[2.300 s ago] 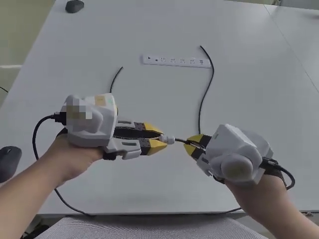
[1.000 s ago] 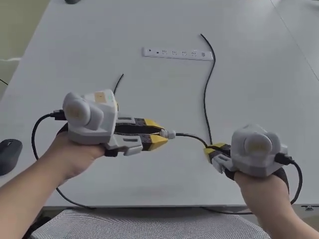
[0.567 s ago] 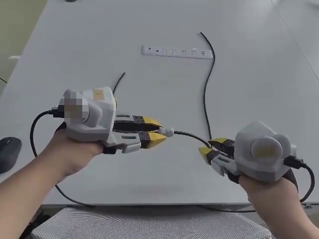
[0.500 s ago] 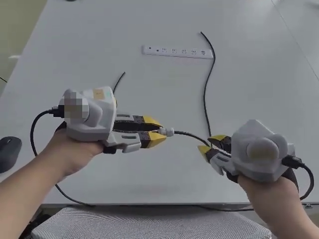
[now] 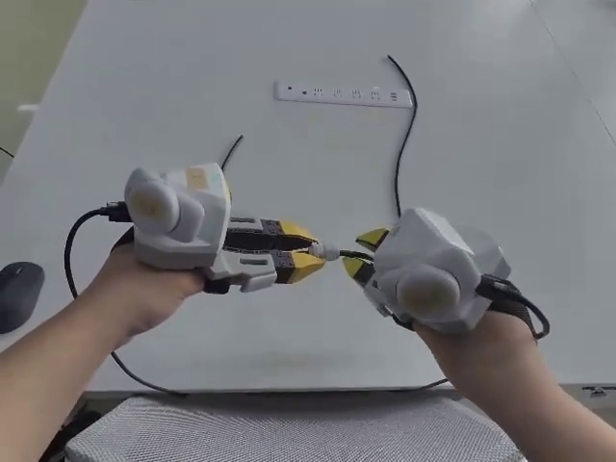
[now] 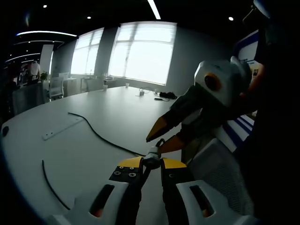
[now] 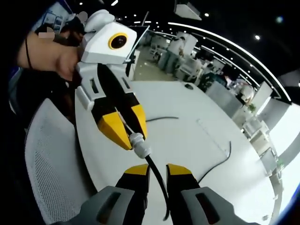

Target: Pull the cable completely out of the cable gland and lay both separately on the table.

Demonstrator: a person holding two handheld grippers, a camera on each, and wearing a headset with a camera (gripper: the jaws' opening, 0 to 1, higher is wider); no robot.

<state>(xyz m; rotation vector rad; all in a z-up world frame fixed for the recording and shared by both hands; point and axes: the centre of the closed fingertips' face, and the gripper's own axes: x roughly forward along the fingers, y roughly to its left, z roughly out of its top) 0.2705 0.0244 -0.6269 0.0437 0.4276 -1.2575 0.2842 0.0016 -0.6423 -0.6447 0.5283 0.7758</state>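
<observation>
Grippers number two, their tips facing each other in the air above the near edge of the white desk (image 5: 192, 77). The left gripper (image 5: 312, 252) has its fingers (image 6: 130, 164) pinched tight on the single cable gland (image 5: 328, 254), a small pale fitting held clear of the desk. One black cable (image 5: 397, 178) is still threaded in the gland. It leaves the gland's end and passes between the fingers (image 7: 137, 170) of the right gripper (image 5: 359, 254) — these stand slightly apart on either side of it, not clamping — then trails away over the desk towards the one power strip (image 5: 344, 94). One short loose black wire (image 5: 229, 152) lies left of the cable, and one dark mouse (image 5: 17, 295) sits at the desk's left edge.
</observation>
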